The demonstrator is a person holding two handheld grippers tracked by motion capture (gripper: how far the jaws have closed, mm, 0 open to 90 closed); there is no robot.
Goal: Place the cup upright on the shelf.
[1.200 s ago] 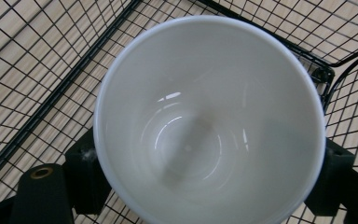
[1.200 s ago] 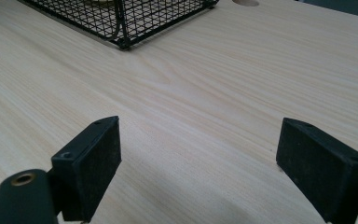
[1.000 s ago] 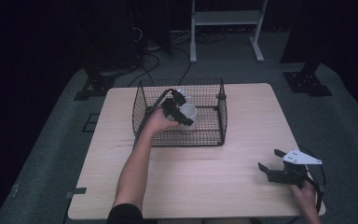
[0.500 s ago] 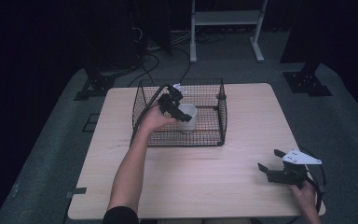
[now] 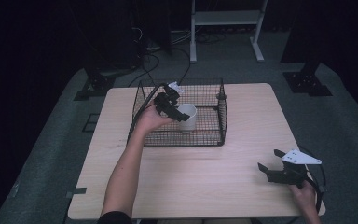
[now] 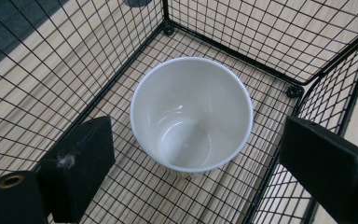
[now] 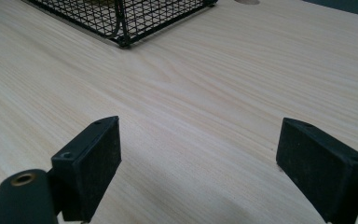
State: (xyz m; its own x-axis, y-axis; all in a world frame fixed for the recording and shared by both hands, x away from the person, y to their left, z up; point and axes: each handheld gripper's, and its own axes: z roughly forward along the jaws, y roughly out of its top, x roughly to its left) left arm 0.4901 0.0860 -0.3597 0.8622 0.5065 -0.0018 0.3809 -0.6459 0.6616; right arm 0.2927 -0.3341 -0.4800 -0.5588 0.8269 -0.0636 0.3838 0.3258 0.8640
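An empty white cup stands upright inside a black wire basket at the back middle of the wooden table. In the left gripper view the cup is seen from above on the basket floor. My left gripper hovers over the basket just left of the cup. It is open, one jaw out past each side of the cup and neither touching it. At the table's front right my right gripper is held low over bare wood, open with nothing between its jaws.
The basket's walls close in around the cup on all sides. In the right gripper view a basket corner lies ahead to the left. The wooden tabletop is bare between basket and front edge. A white stand is on the floor behind.
My left gripper has drawn back slightly up and to the left from the cup, which stays put in the basket. The right gripper has not moved.
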